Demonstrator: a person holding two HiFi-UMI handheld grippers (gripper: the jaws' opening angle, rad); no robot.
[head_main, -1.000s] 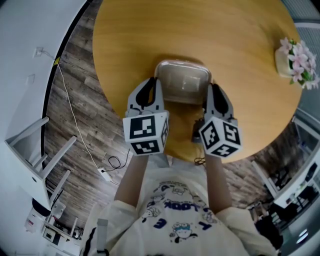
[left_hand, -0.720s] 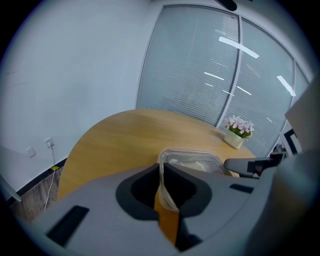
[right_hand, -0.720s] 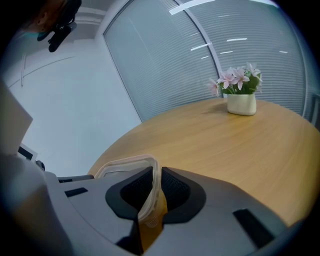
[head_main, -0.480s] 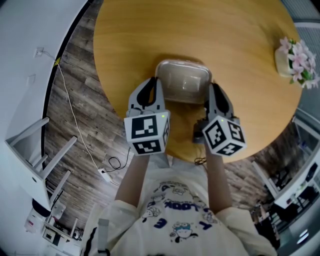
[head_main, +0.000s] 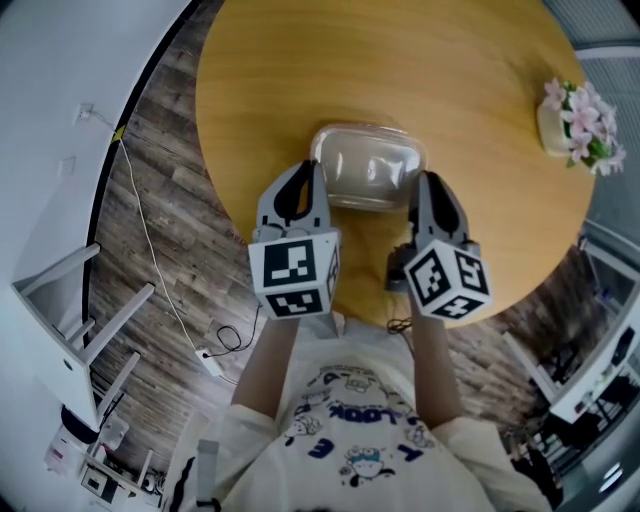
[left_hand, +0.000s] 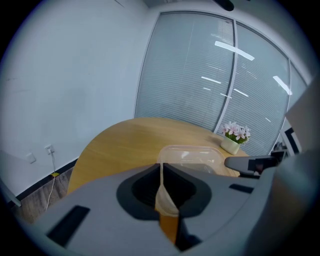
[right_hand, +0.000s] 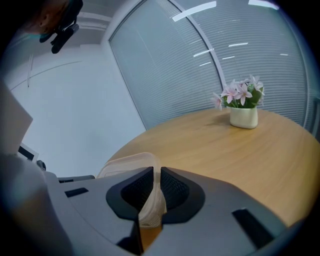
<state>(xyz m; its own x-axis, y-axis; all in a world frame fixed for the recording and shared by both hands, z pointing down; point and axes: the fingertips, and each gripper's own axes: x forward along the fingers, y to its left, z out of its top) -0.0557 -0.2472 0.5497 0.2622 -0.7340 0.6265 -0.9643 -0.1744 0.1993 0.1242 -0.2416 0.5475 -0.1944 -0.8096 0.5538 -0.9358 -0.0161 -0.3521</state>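
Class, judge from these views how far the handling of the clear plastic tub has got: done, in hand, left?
Done: the left gripper and right gripper are each shut on opposite rims of the clear plastic tub. In hand: it is held between them over the round wooden table. Left: neither rim is released; whether it rests on the table cannot be told.

1. My head view looks steeply down from above the person. The desk (head_main: 450, 60) fills 12 o'clock and the shirt (head_main: 350, 420) sits at 6 o'clock.
2. My left gripper view rides the left gripper (left_hand: 161, 172), very near its fingers (left_hand: 140, 187). It faces across the desk towards the blinds (left_hand: 190, 75), with the flower pot (left_hand: 231, 145) at 2 o'clock.
3. My right gripper view rides the right gripper (right_hand: 154, 175) likewise, with the flower pot at 1 o'clock.
4. All three views share the desk, the flower pot and the clear container (head_main: 368, 170).
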